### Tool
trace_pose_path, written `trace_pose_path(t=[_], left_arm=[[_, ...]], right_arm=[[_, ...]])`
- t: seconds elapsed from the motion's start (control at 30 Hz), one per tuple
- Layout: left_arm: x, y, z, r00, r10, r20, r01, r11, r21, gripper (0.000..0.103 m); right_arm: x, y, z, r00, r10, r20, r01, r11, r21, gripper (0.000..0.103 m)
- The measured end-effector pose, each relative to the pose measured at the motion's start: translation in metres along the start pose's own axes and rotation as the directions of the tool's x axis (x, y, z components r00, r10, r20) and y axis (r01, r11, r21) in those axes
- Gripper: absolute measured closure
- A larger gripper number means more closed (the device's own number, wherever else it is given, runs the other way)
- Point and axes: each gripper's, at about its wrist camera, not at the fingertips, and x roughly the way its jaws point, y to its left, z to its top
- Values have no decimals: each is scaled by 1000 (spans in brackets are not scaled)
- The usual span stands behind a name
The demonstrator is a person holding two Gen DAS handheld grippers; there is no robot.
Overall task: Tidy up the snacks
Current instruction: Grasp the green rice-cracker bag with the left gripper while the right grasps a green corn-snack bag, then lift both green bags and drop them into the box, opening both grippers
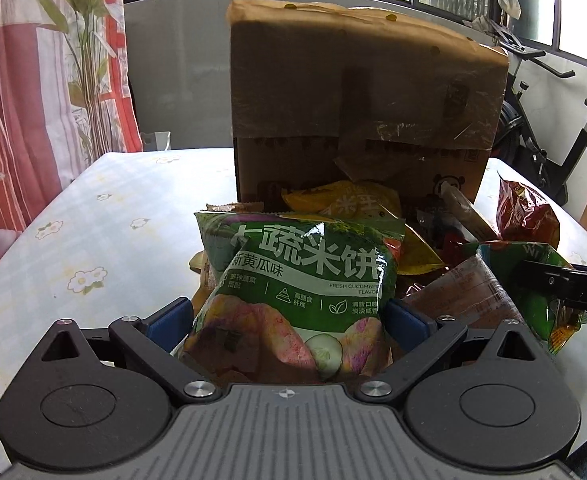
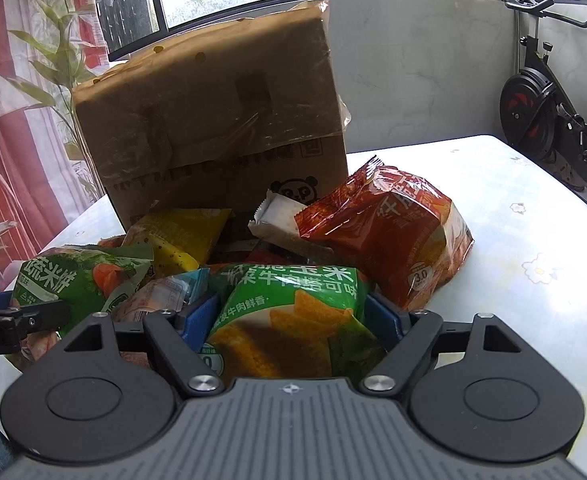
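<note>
Your left gripper [image 1: 289,316] has its blue pads against both sides of the green rice-cracker bag [image 1: 293,280], pinching it at the near edge of the snack pile on the flowered tablecloth [image 1: 93,232]. Your right gripper [image 2: 293,316] stands wide around the green corn-chip bag [image 2: 293,308], with the bag between the pads; whether they press on it you cannot tell. The cardboard box [image 2: 213,120] stands upright just behind the pile, with the red snack bag [image 2: 393,232] lying to its right.
</note>
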Motion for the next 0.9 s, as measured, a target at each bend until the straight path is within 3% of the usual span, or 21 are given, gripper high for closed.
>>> trace_pose_path(t=[0.1,0.2,0.37,0.6,0.9], left_arm=[[1,-1,-4,1000,2,2,-2,1000,13,1],[-2,0,-5,1000,2,28,-3,1000,26,15],[-4,1,-3,1000,1,29,-2,1000,22,22],[-8,2,-2,999,-12,38,11,1000,9,23],[-31,11,0,996,15,92,-12,999,-32,23]], right_arm=[[0,0,0,1000,-2,-3,2,1000,-1,22],[1,0,0,1000,-8,-7,8,1000,1,21],[2,0,-1,1000,-18,-16,18,1000,1,20],[1,-3,-1,1000,-6,-24,7,1000,23,24],[-22,-4,3,999,-12,51,10,999,42,31]])
